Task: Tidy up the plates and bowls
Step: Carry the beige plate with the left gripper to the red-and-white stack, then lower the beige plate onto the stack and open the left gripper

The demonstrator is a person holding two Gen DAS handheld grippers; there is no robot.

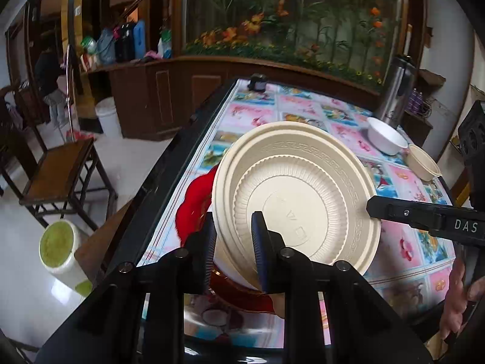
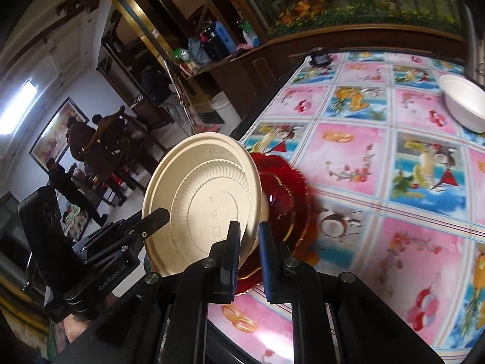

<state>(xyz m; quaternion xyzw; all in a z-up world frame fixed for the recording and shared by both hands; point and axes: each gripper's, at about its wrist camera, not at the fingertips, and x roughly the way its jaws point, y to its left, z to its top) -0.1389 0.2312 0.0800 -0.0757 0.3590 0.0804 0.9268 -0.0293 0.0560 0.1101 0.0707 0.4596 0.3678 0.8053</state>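
A stack of beige plates (image 1: 303,200), a small ribbed one nested in a large one, hangs tilted over the table. My left gripper (image 1: 235,248) is shut on its near rim. A finger (image 1: 394,212) of my right gripper presses the stack's right edge. In the right wrist view my right gripper (image 2: 250,254) is shut on the beige stack (image 2: 206,200), and a finger (image 2: 154,217) of the left gripper grips its left rim. A red glass plate (image 1: 194,206) (image 2: 282,200) lies on the table just under the stack. A white bowl (image 1: 386,136) (image 2: 463,103) and a beige bowl (image 1: 424,163) stand at the far right.
The table wears a pink and blue fruit-print cloth (image 2: 363,157) with a dark edge (image 1: 169,163). A steel flask (image 1: 394,91) stands behind the bowls, a small dark object (image 1: 257,83) at the far end. A wooden chair (image 1: 57,170) and a green-topped roll (image 1: 59,248) are left of the table. People (image 2: 78,139) stand in the background.
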